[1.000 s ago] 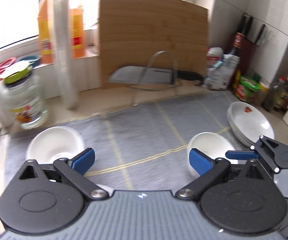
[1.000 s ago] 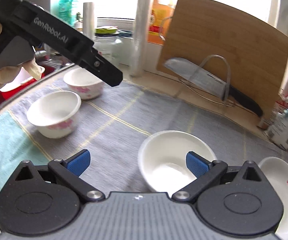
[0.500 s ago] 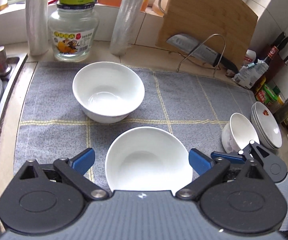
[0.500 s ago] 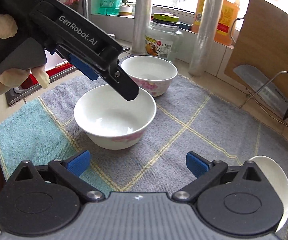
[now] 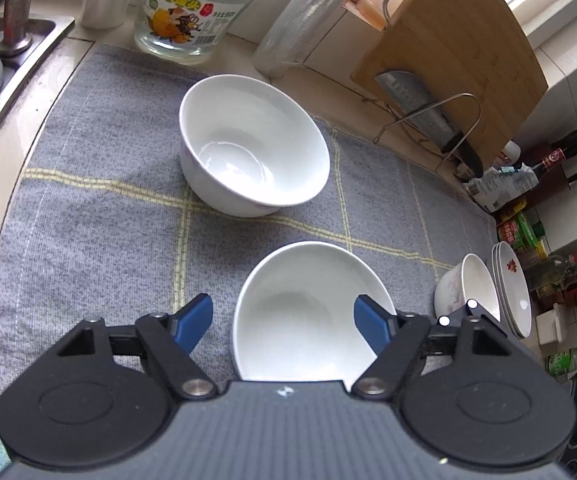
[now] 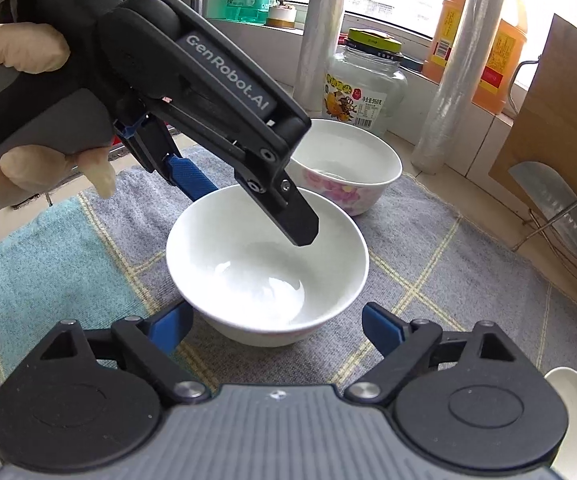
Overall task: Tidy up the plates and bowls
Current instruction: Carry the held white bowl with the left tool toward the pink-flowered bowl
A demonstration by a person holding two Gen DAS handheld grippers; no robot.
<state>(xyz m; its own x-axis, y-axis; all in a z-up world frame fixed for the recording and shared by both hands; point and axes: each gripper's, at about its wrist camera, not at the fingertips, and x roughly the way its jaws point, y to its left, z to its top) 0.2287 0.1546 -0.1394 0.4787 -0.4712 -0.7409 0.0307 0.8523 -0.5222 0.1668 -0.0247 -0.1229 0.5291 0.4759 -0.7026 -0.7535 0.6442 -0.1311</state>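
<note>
Both jaws have just been closing, and the same plain white bowl (image 6: 264, 264) lies between each pair, but neither pair presses on it yet.

The left gripper (image 5: 282, 320) comes down steeply over this bowl. In the right wrist view one of its black fingers hangs over the bowl's hollow, while the blue pad of the other sits outside the far rim. The jaws thus straddle the wall. That looks like a set-up for pinching the rim, the easiest hold on a smooth, round bowl. In the left wrist view a strip of cloth shows between the outer pad and the rim, so the jaws are open.

The right gripper (image 6: 276, 328) faces the bowl from the near side, with its blue pads flanking the lower wall. I see no contact, so these jaws too are open.

The bowl stands upright on a grey checked towel (image 5: 100, 240) spread over the worktop, probably to cushion the crockery and stop it sliding. Just behind it stands a flowered bowl (image 6: 344, 168). A third bowl (image 5: 468, 292) sits at the far end of the towel beside stacked plates (image 5: 508, 288). The likely aim is to nest the bowls as the plates are already stacked.
</note>
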